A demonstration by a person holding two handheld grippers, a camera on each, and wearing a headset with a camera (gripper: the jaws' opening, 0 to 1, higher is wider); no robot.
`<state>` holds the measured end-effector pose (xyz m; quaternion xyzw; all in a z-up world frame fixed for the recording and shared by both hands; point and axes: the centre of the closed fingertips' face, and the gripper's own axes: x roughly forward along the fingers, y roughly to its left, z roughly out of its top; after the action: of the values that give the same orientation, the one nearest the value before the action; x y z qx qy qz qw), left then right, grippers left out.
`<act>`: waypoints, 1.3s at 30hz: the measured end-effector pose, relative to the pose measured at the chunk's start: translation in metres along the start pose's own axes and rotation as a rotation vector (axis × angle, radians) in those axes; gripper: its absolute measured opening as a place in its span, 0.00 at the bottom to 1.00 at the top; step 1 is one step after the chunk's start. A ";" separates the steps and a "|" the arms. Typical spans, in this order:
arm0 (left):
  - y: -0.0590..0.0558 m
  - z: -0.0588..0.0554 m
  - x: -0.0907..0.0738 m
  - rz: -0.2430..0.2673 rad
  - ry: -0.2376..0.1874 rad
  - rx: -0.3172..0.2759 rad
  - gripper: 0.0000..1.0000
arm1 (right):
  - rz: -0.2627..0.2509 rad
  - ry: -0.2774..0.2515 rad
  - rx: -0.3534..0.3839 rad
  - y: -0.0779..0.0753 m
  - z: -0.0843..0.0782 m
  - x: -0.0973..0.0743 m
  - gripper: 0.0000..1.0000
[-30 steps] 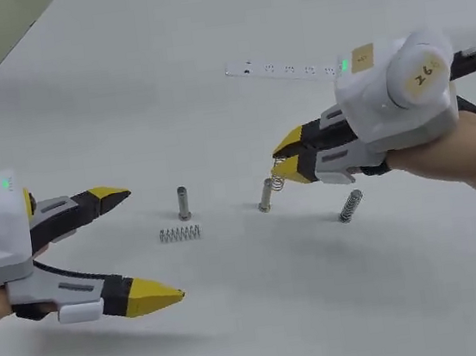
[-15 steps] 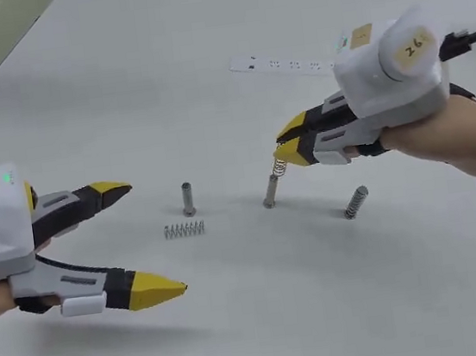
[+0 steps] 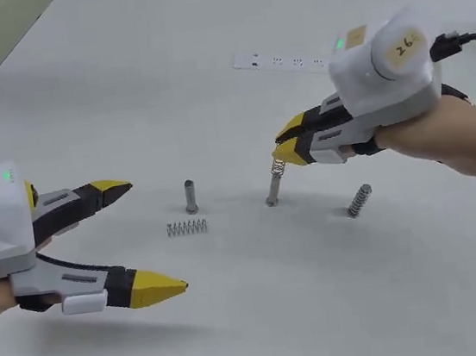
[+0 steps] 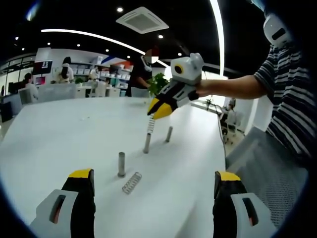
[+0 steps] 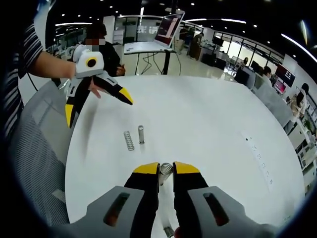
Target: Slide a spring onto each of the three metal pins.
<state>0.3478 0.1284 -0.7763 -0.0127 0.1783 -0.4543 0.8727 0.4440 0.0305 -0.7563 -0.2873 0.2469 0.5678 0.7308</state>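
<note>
A spring (image 3: 277, 167) is clamped in the nearly closed right gripper (image 3: 285, 149), its lower end at the top of the tilted middle pin (image 3: 271, 193), near the middle of the table (image 3: 120, 62). To the right leans a sprung pin (image 3: 359, 200). To the left stands a bare pin (image 3: 190, 196), with a loose spring (image 3: 186, 228) lying just beside it. The left gripper (image 3: 156, 236) gapes wide, holding nothing, toward the near edge.

Head view steeply down over the table (image 3: 206, 60); gripper views low, near, opposed, loose spring (image 4: 132, 182) common to all.
</note>
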 end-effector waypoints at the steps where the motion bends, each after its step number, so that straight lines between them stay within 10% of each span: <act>1: 0.000 0.000 0.000 0.000 0.000 0.001 0.98 | -0.002 0.002 -0.001 0.000 0.000 0.001 0.07; 39: 0.000 0.000 0.000 0.000 0.004 -0.005 0.98 | 0.018 0.111 0.068 0.014 -0.047 0.031 0.07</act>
<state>0.3478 0.1281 -0.7768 -0.0139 0.1812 -0.4538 0.8724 0.4357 0.0213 -0.8135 -0.2910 0.3090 0.5487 0.7203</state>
